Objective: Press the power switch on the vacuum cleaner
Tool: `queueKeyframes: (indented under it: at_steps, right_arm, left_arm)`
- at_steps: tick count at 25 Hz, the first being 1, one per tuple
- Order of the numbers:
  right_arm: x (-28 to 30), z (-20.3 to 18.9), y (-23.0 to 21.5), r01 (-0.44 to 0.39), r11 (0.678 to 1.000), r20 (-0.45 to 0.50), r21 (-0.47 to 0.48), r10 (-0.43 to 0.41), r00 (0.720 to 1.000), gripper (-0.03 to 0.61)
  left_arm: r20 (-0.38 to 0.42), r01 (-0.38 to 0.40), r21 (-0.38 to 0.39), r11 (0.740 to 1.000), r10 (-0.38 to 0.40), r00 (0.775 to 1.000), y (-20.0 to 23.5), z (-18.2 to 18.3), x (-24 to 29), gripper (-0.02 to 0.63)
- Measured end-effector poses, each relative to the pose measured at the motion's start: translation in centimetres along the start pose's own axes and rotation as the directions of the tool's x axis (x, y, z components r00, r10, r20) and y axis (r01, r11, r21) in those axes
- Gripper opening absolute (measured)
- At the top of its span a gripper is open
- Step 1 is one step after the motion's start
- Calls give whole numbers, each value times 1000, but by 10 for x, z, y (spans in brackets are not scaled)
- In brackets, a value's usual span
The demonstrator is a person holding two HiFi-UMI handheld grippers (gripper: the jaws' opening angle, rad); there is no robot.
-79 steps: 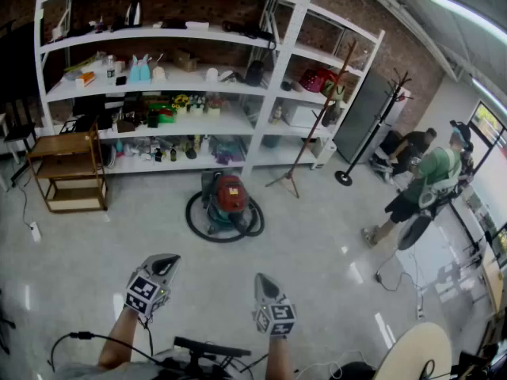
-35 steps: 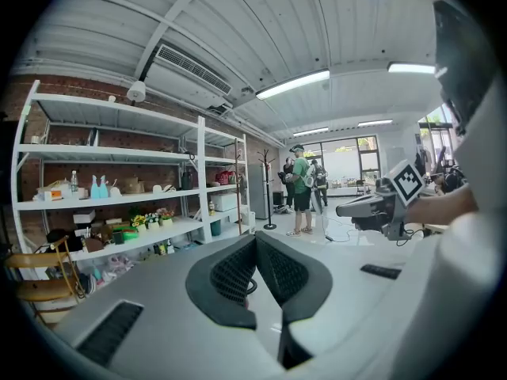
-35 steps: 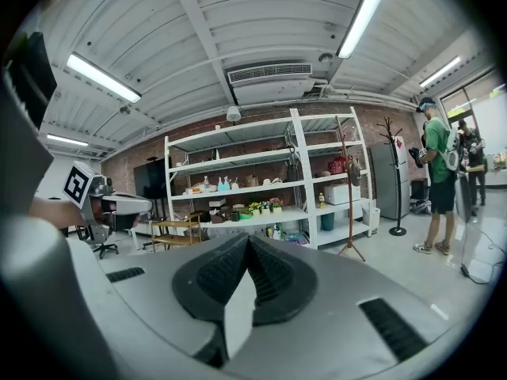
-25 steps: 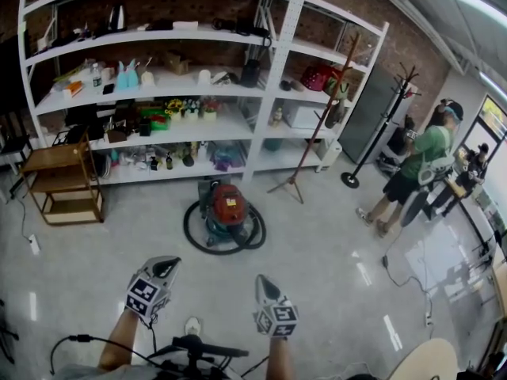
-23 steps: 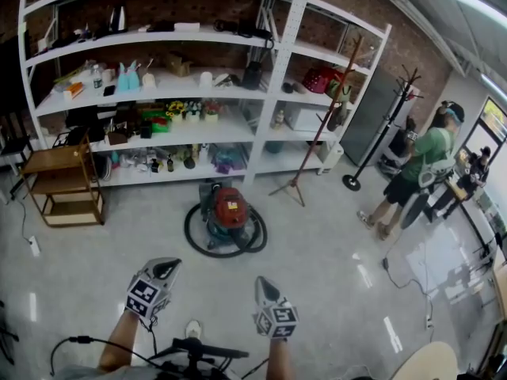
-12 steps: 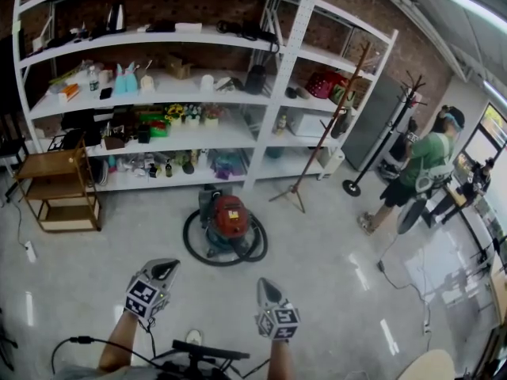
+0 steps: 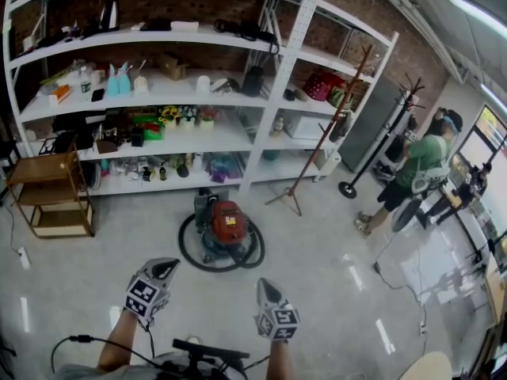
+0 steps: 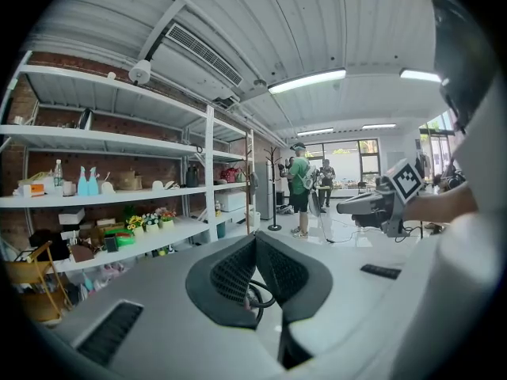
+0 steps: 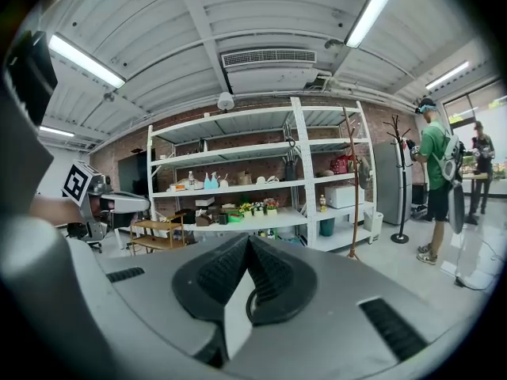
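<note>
The vacuum cleaner stands on the floor in front of the shelves. It has a red top, a dark body and a black hose coiled round its base. In the head view my left gripper and my right gripper are held low, side by side and well short of the vacuum. Both point toward it. Each pair of jaws is shut, tips together, with nothing between them. Both gripper views look level into the room, and the grippers' own bodies hide the vacuum there. The left gripper and right gripper show closed tips.
A tall white shelving unit full of small items lines the brick wall behind the vacuum. A wooden trolley stands at the left. A leaning wooden pole stand and a black coat rack stand to the right. A person in a green shirt is beyond them.
The view has drawn slightly nearer the vacuum and shelves. The person in green has shifted at the right. Both grippers keep their place and stay shut.
</note>
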State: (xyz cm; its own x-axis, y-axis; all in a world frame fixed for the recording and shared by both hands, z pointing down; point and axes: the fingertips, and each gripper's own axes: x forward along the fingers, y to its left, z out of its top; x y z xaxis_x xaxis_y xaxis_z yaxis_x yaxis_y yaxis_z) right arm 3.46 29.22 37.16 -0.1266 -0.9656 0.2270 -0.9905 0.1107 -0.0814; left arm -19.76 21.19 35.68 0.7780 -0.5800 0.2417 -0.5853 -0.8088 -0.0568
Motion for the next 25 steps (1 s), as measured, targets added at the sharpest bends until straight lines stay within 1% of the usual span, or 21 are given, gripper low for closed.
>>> queueKeyframes:
  at_steps: [12,18,25]
  right_arm:
    - [44,11,0,-15,1000,-4,-6,15,1000,11]
    - [67,9,-17,-21,1000,-18,-3,21,1000,12]
    - [111,26,-44,-61,998,-3,-4,61,998,11]
  left_arm:
    - [4,-26,-28,999,27,1000,42,-1,22,-8]
    - [-4,-36,-33,999,36,999,54,-3,44,-8]
    - [1,-60,-34,998,60,998,75,12,85,-8]
